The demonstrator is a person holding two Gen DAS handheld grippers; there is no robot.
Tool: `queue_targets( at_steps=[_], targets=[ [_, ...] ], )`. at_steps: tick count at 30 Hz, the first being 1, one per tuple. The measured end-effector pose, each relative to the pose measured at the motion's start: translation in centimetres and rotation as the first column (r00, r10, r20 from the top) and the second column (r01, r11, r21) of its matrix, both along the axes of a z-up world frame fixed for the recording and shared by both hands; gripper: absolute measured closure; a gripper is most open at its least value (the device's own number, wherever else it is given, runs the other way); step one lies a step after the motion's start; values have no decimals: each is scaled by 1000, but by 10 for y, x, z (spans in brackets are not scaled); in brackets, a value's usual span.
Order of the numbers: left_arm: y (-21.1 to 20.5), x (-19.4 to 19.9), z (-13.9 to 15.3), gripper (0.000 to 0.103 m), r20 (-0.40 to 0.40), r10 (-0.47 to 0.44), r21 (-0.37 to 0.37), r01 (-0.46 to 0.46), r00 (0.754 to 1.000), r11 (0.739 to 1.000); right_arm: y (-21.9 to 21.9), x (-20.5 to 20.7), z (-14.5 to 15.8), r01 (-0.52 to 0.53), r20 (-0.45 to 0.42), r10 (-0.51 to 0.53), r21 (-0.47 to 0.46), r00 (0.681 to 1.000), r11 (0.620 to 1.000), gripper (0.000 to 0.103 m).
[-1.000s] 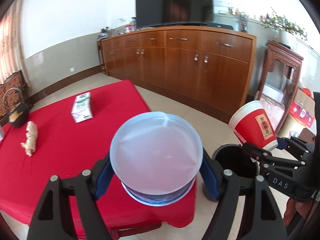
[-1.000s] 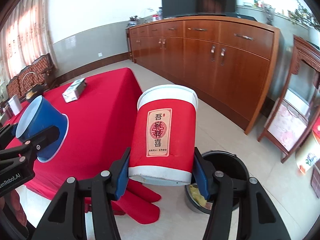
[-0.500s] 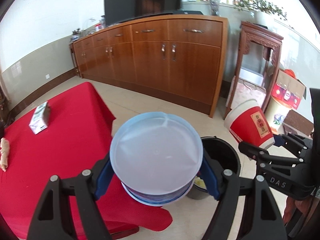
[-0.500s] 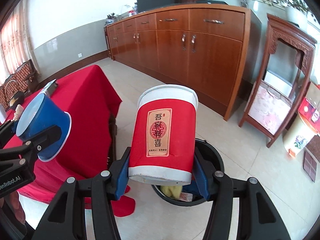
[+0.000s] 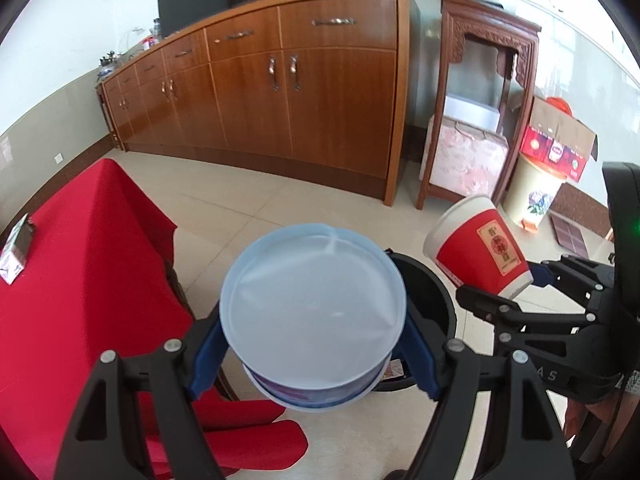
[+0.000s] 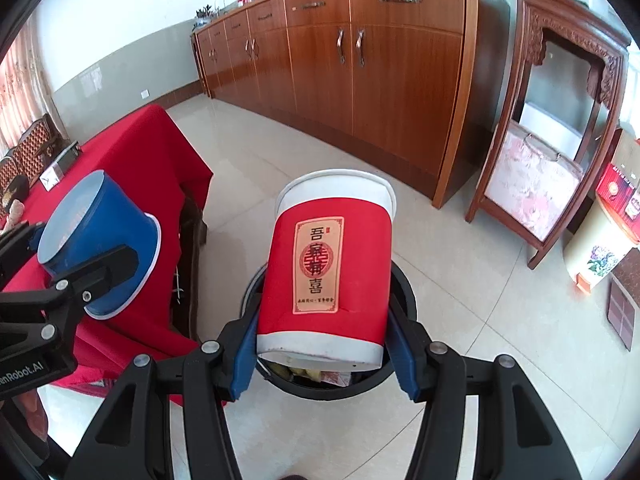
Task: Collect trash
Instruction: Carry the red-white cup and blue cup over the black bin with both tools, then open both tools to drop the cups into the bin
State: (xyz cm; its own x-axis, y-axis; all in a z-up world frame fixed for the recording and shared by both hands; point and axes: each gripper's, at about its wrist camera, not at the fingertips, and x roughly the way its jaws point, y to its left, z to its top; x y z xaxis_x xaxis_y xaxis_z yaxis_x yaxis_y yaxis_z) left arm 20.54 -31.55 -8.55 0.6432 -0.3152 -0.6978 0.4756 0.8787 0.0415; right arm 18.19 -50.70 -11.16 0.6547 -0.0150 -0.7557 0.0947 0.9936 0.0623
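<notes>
My left gripper (image 5: 314, 354) is shut on a blue paper bowl (image 5: 312, 312), its pale base facing the camera; the bowl also shows in the right wrist view (image 6: 100, 248). My right gripper (image 6: 322, 356) is shut on a red paper cup (image 6: 328, 268) with a gold label, also seen in the left wrist view (image 5: 478, 250). Both are held above a black trash bin (image 6: 404, 292) on the floor, which has scraps inside. The bin's rim shows behind the bowl in the left wrist view (image 5: 436, 300).
A table with a red cloth (image 5: 80, 264) stands left of the bin, with a small carton (image 5: 16, 244) on it. A long wooden cabinet (image 5: 304, 100) lines the far wall. A carved wooden stand (image 5: 480, 120) and a cardboard box (image 5: 560, 144) are at the right.
Both grippers have swung right, away from the table and over the trash bin, each still holding its cup or bowl. The bin now sits directly under them.
</notes>
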Motion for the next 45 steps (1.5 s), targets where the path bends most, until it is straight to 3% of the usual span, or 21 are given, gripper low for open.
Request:
queue_targets(
  at_steps=[18, 30, 35, 37, 38, 39, 40, 45],
  targets=[
    [-34, 29, -55, 26, -171, -40, -4, 40, 984, 999, -30, 23, -71, -52, -134, 44, -55, 990, 997, 44],
    [-53, 49, -106, 25, -316, -46, 28, 58, 948, 998, -30, 51, -123, -209, -251, 185, -71, 950, 975, 44],
    [-56, 53, -120, 24, -374, -37, 4, 41, 927, 999, -17, 61, -135, -277, -281, 246, -77, 928, 958, 43],
    [-52, 60, -129, 22, -425, -11, -20, 3, 905, 1000, -15, 66, -144, -289, -307, 254, -73, 917, 955, 32],
    [-48, 63, -131, 15, -439, 2, -22, -13, 899, 1000, -15, 66, -149, -286, -312, 240, -109, 919, 952, 14],
    [-44, 64, -133, 10, -442, 24, -12, -33, 897, 999, -14, 64, -150, -284, -303, 234, -133, 924, 949, 10],
    [-43, 62, -132, 3, -431, 31, -2, -35, 902, 999, -14, 63, -150, -288, -299, 238, -133, 924, 948, 10],
    [-36, 55, -123, 3, -366, 48, 48, -33, 929, 998, -21, 57, -149, -263, -302, 208, -154, 930, 952, 5]
  ],
)
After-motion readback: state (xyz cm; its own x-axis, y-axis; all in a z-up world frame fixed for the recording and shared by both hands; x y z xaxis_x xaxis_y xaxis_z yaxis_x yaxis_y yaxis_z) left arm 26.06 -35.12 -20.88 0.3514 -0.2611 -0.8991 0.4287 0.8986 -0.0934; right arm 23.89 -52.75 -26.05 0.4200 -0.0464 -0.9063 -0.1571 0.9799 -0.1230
